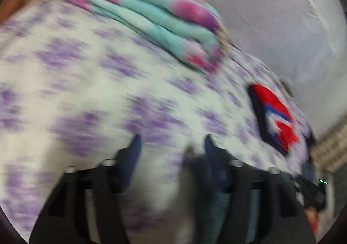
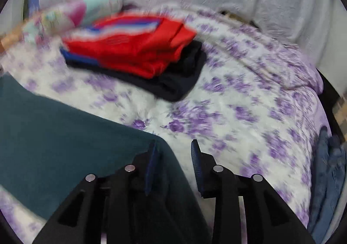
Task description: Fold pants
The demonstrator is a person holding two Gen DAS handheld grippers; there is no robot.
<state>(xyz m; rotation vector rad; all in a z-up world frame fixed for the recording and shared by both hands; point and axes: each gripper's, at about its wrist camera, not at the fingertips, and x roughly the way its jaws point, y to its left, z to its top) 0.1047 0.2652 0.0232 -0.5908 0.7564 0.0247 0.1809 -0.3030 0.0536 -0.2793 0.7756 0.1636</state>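
Lying folded on the floral bedsheet [image 2: 216, 113], dark teal pants [image 2: 65, 135] beside red-and-black stack [image 2: 141, 55].

Home bedroom, floral purple bedsheet [image 2: 227, 118], folded clothes [image 2: 134, 53], pale wall [image 1: 271, 5]

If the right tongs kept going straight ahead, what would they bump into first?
Probably the flowery purple-and-white bedsheet. The right tongs point down at bare sheet, beside the dark teal cloth's edge. The red and black folded stack lies farther on and leftward. Blur makes depth uncertain.
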